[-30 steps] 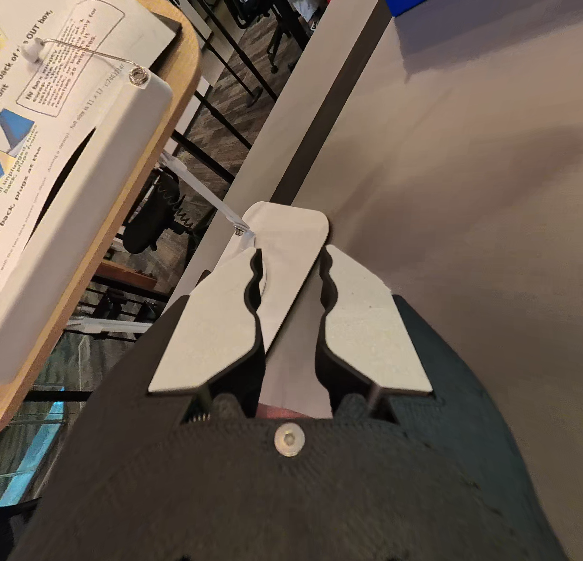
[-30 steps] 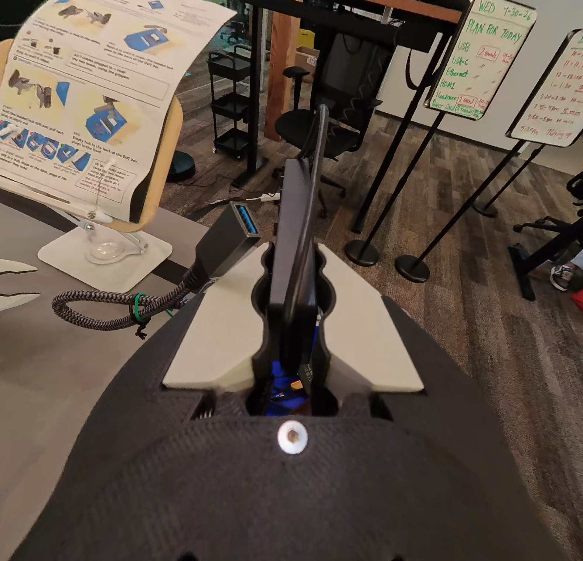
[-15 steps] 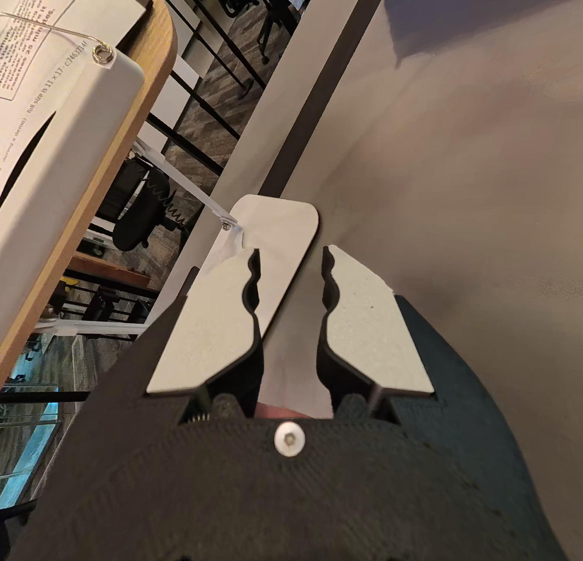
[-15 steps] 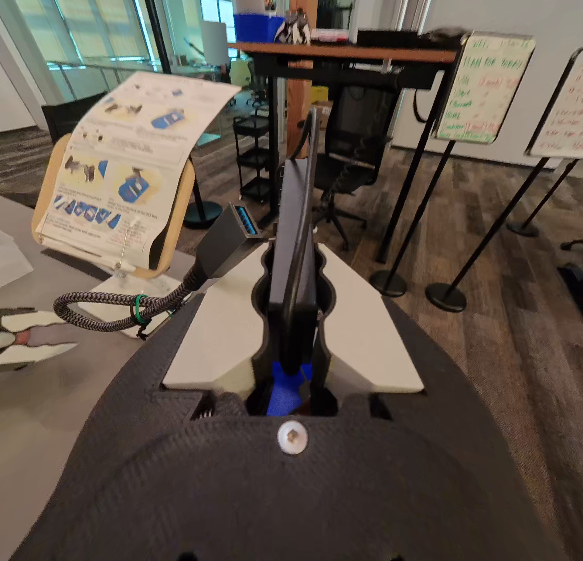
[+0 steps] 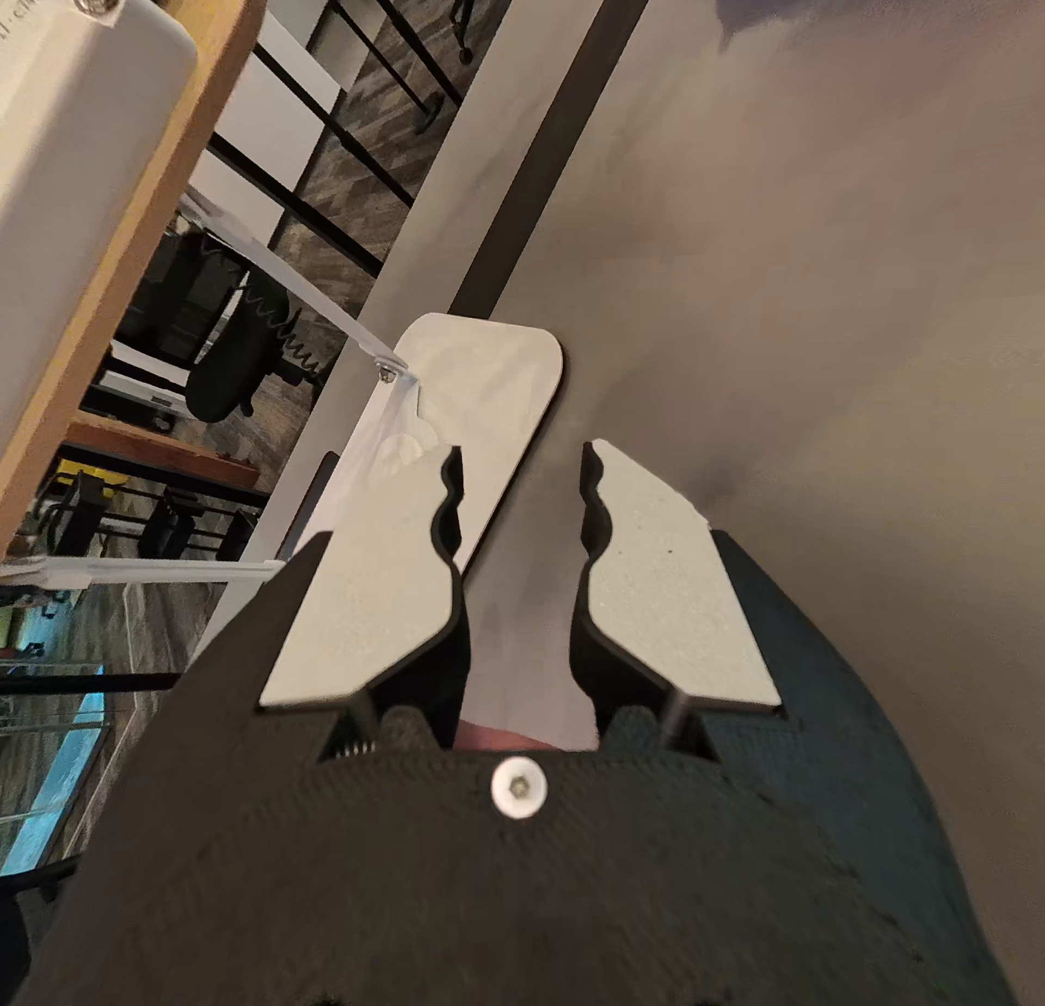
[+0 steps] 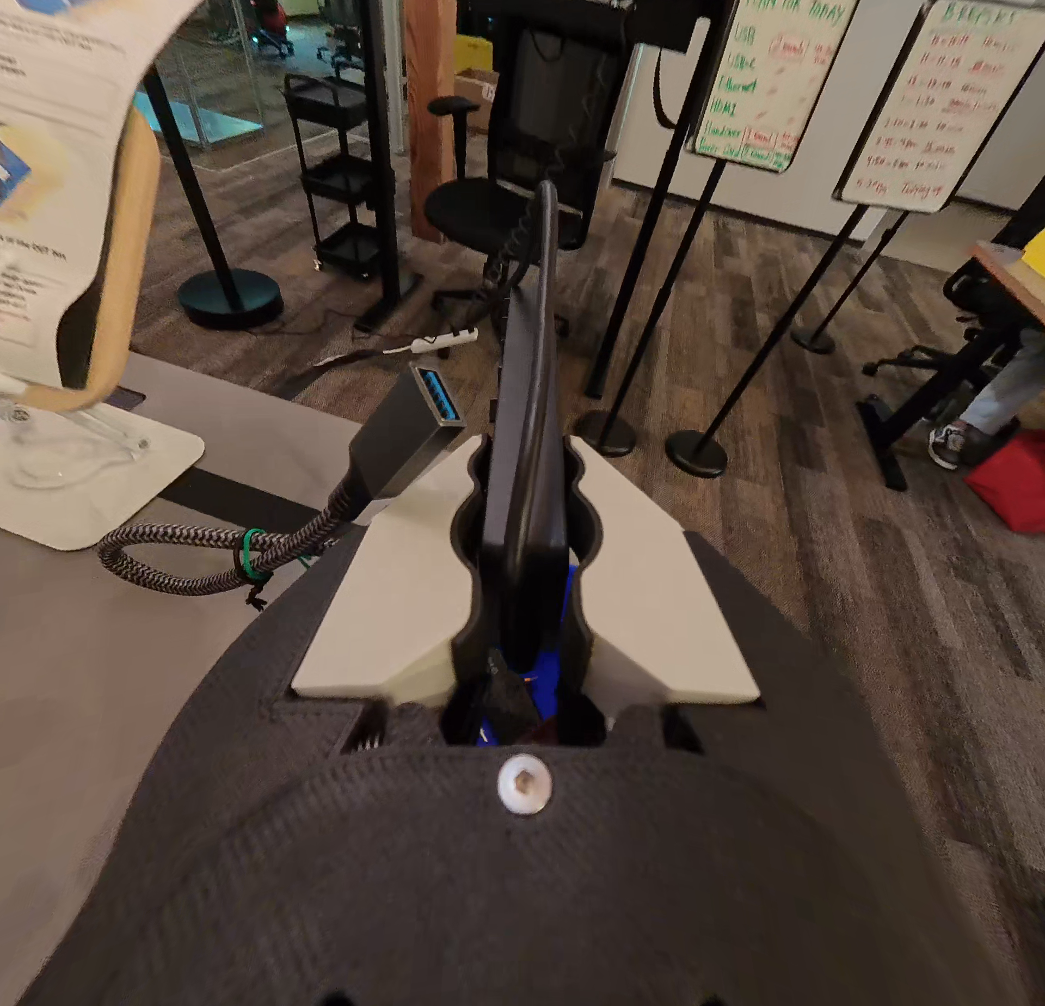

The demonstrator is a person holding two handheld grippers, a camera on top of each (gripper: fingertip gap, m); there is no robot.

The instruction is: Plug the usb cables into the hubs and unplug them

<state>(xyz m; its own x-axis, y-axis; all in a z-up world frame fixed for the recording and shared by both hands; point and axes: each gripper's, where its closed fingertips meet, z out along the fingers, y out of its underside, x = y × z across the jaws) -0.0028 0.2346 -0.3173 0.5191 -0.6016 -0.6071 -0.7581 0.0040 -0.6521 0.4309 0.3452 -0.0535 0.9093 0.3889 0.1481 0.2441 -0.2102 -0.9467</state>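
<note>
My right gripper (image 6: 523,458) is clamped on a flat black hub (image 6: 523,413), held on edge between the fingers (image 6: 650,571), with its black cord running up along its near face and past its far end. A grey USB socket with a blue tongue (image 6: 421,413), on a braided cable (image 6: 186,554) bound by a green tie, sticks out just left of the hub, resting against the left finger; the cable loops down over the grey table (image 6: 85,696). Something blue shows deep between the fingers, under the hub; I cannot tell what it is.

Left of that stands a white stand base (image 6: 85,470) carrying a wooden board with an instruction sheet (image 6: 51,130). Far off: an office chair (image 6: 509,187), a black cart, whiteboards on poles (image 6: 774,68), wood-look floor. A person's leg and shoe show at far right (image 6: 955,441).

My left gripper (image 5: 520,458) has its fingers apart, nothing between them. It points along the table (image 5: 791,300) toward the same white base (image 5: 486,390), whose edge lies partly behind the left finger. The board's wooden rim (image 5: 169,215) fills the upper left.

Against half a second ago: the right view has tipped downward and closer to the stand, so the sheet now runs off the frame. The hub grip is unchanged. The left gripper's gap looks much the same; the blue box at the top of its view has gone out of frame.
</note>
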